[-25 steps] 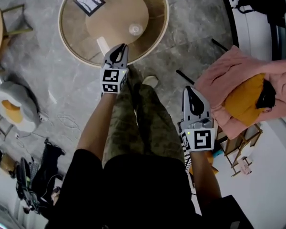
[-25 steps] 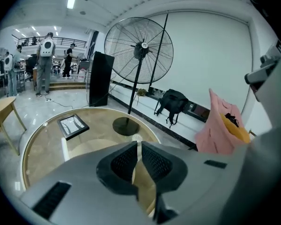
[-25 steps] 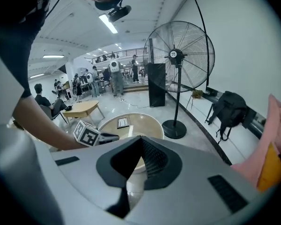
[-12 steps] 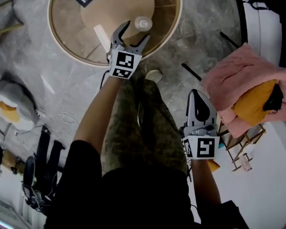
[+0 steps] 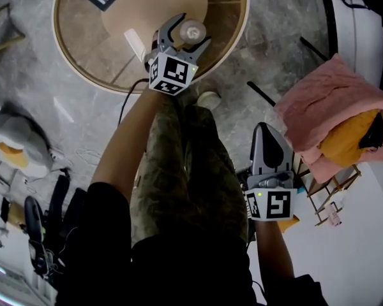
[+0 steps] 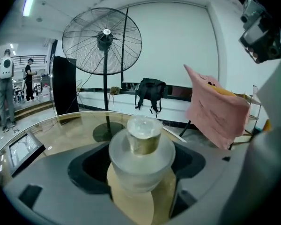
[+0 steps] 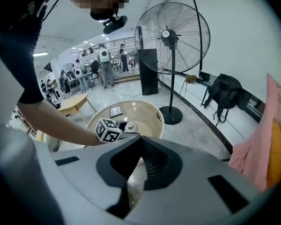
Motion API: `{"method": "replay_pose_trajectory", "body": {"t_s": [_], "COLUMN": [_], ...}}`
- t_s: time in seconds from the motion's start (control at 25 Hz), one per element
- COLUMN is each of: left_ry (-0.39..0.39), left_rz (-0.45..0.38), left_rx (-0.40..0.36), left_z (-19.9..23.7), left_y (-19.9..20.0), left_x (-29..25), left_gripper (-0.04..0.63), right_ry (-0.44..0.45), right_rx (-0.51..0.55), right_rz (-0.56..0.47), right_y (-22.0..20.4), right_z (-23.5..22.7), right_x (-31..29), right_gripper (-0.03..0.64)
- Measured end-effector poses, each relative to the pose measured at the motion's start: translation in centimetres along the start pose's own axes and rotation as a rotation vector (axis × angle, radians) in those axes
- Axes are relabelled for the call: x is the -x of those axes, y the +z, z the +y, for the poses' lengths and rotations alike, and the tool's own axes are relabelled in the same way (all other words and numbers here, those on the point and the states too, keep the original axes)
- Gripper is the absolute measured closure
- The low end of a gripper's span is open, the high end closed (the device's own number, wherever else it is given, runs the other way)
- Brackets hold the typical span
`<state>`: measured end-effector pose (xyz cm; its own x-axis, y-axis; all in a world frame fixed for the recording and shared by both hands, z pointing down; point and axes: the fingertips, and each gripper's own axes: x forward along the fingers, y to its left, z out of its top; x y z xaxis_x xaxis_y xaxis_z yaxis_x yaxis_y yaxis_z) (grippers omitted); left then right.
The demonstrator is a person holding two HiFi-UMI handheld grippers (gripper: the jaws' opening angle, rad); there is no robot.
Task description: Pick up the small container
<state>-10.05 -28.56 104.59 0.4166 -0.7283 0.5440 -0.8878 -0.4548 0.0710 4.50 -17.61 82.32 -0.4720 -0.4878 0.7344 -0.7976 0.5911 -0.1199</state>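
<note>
Left hand-held gripper (image 5: 193,30) had pushed forward from the near rim to out over the round glass desk (image 5: 76,43). Its jaws had just been opening, from shut to wide apart. Left arm (image 5: 124,152) was stretched out ahead with the gripper angled down. Small container (image 6: 141,137) stood upright on the desk between the jaws, which were not clamped on it. Right hand-held gripper (image 5: 266,130) hung low beside the person's leg, tilted down toward the floor, jaws together and holding nothing.

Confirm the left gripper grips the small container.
No, the left gripper's jaws have just been opening and stand apart around the small container.
</note>
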Motion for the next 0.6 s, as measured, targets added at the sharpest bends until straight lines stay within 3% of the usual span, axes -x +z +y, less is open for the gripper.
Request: {"method": "replay_pose_trajectory", "body": {"t_s": [0.36, 0.6], "left_ry": [-0.030, -0.014], "left_rz": [-0.037, -0.032], "left_rx": [-0.012, 0.030], "left_z": [-0.1, 0.6], "left_y": [0.2, 0.9], "left_x": [-1.4, -0.4], "left_gripper": [0.236, 0.239], "right_ry": [-0.039, -0.056], "right_rx": [-0.053, -0.063], "right_rz": [0.025, 0.006], "right_y": [-2.0, -1.6], "right_z": [-1.8, -2.3], "right_x": [-0.3, 0.0], "right_gripper": [0.595, 0.595]}}
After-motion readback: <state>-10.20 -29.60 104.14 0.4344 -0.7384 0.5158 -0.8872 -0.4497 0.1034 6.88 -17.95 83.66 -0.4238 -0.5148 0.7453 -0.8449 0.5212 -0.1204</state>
